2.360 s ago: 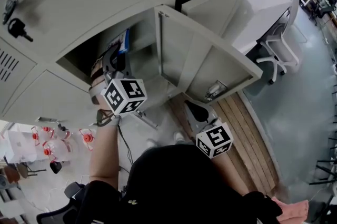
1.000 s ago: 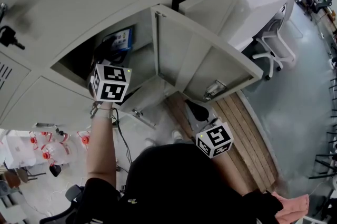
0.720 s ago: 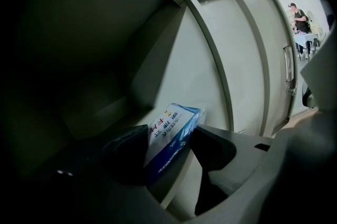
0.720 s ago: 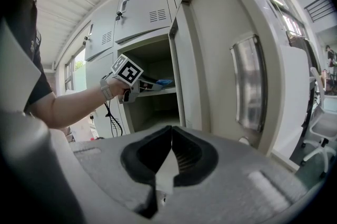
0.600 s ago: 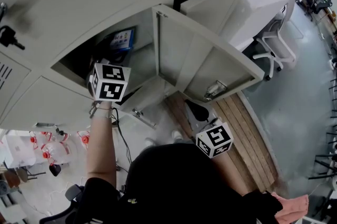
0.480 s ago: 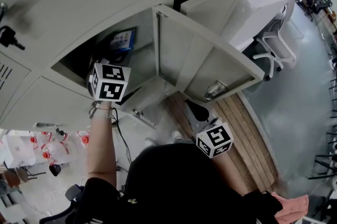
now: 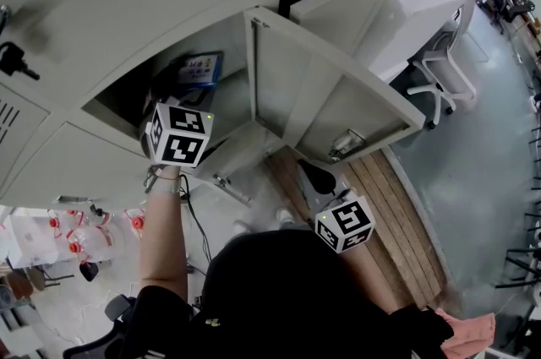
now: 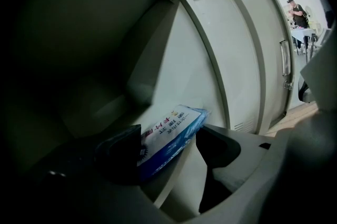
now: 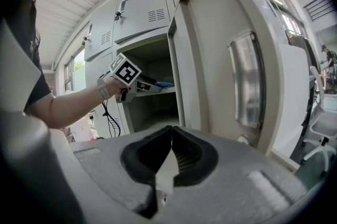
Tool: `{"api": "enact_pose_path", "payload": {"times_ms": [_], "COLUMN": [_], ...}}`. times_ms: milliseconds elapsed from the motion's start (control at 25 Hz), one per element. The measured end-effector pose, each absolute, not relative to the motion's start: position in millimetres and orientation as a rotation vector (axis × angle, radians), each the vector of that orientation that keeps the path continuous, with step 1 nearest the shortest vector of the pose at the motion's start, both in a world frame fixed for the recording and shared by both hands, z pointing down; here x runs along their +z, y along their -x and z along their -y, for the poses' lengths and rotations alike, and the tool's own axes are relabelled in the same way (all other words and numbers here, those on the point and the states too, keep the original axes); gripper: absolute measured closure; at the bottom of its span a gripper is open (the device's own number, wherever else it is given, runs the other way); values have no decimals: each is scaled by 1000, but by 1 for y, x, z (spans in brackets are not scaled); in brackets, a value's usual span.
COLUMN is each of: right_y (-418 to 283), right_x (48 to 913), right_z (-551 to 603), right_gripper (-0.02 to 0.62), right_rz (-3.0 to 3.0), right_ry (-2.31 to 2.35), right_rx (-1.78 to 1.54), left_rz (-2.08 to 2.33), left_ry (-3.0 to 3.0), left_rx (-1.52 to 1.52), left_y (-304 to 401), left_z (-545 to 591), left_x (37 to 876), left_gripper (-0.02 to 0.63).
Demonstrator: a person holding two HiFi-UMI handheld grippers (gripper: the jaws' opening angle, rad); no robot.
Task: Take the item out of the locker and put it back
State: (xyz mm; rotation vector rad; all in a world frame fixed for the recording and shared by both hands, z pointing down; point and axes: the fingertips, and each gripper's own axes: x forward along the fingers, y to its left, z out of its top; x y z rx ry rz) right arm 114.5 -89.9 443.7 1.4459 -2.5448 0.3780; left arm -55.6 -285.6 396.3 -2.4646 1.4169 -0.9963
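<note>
Quick update: the blue-and-white flat plastic packet (image 8: 171, 130) is back inside the grey metal locker (image 7: 230, 100). A couple of seconds ago we see it pinched up on edge at the locker's mouth. Now it lies flat on the locker's shelf, printed face up, and it reaches toward the locker's back wall. The left hand-held gripper (image 8: 167, 138) has also slid a touch outward from the locker since half a second ago, so more of the packet shows from the head view.

We read that as the put-back half of the task being basically done. What's left looks like pulling the tool clear of the locker.

The left hand-held gripper's jaws stand apart at the locker's opening and aren't squeezing anything. The packet's near end sits between them, close against the left jaw or just behind it, and we can't tell if they actually touch. There's a clear gap to the right jaw, so the grip is released.

The right hand-held gripper (image 9: 169, 138) has its jaws pressed together with nothing in them. It hangs low outside the locker, just by the open grey metal locker door (image 7: 338, 108), and it hasn't budged.
</note>
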Motion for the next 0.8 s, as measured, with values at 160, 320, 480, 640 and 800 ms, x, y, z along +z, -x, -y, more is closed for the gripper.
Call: {"api": "enact_pose_path", "payload": {"times_ms": [160,320,480,640,800], "right_y": [-114,-114,-114,-114,-113], "right_x": [444,445,446,447,447], "right_z": [89,89,87,87,87], "right_gripper": [597,597,597,595,597], "right_rz": [2545,2545,2545,2546,2552], "right_ry": [-1442,-1440,-1437,-1434,-1426], "right_rx": [380,380,384,388,389], "left_rz": [-1414,-1422,-1424,-1420,-1434], "left_ry": [2447,2381,2298,2254,2242], "left_rx": [-1019,-1036,-1079,-1102,-1084], "left_y": [57,59,61,62,63], "left_z": [285,287,286,284,282], "left_x": [403,406,411,414,412], "left_gripper": [270,262,256,256,256]}}
